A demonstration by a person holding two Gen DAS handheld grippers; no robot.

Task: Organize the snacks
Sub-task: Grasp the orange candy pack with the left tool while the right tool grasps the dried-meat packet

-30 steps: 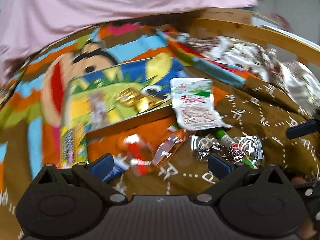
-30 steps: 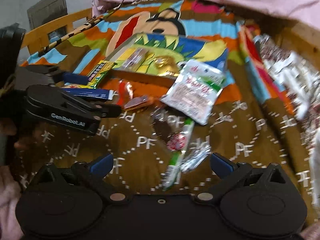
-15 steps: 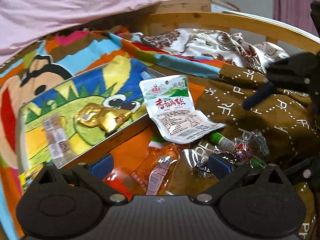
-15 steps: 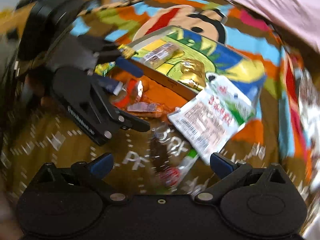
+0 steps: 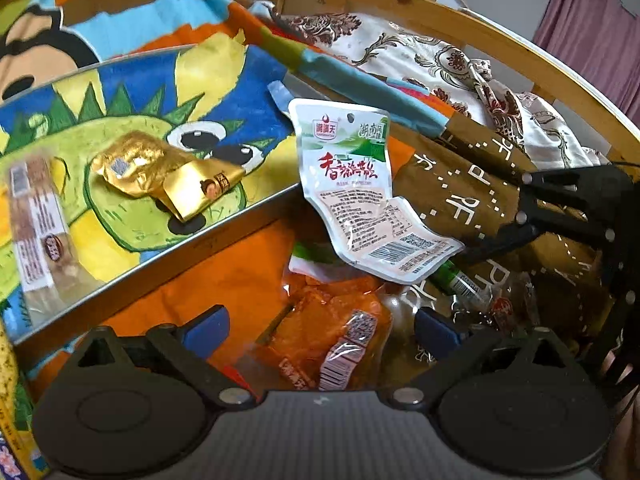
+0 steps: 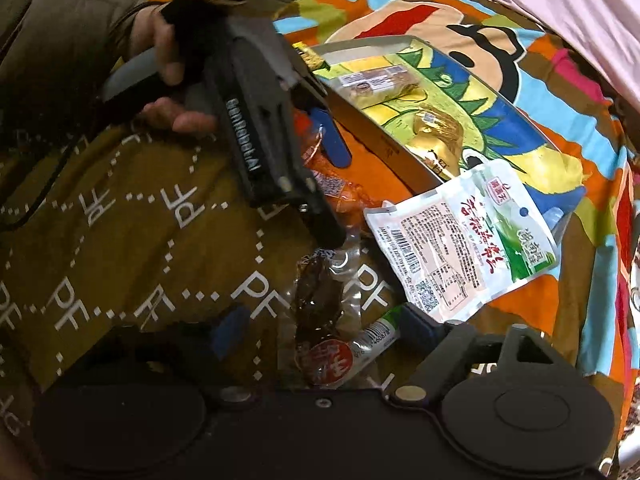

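My left gripper (image 5: 320, 326) is open, its blue pads on either side of an orange snack packet (image 5: 326, 336) on the blanket. My right gripper (image 6: 320, 328) is open around a clear packet of dark brown snack (image 6: 320, 300) with a red label, next to a green-and-white stick (image 6: 376, 338). A white-and-green pouch (image 5: 356, 196) leans on the corner of the shallow tin tray (image 5: 168, 252) with a dinosaur picture. The tray holds a gold-foil packet (image 5: 160, 172) and a long clear-wrapped bar (image 5: 36, 228). The pouch (image 6: 464, 240) and tray (image 6: 384, 136) also show in the right wrist view.
The snacks lie on a brown "PF" and cartoon-print blanket (image 6: 120, 232). A curved wooden rail (image 5: 500, 48) with a floral cloth (image 5: 420, 56) runs behind. The right gripper's body (image 5: 580, 208) shows at the left view's right edge; the left gripper (image 6: 256, 132) and hand fill the right view's upper left.
Both grippers have moved in low over the snack pile. The left now straddles the orange packet; the right now straddles the dark packet. Both stay open.
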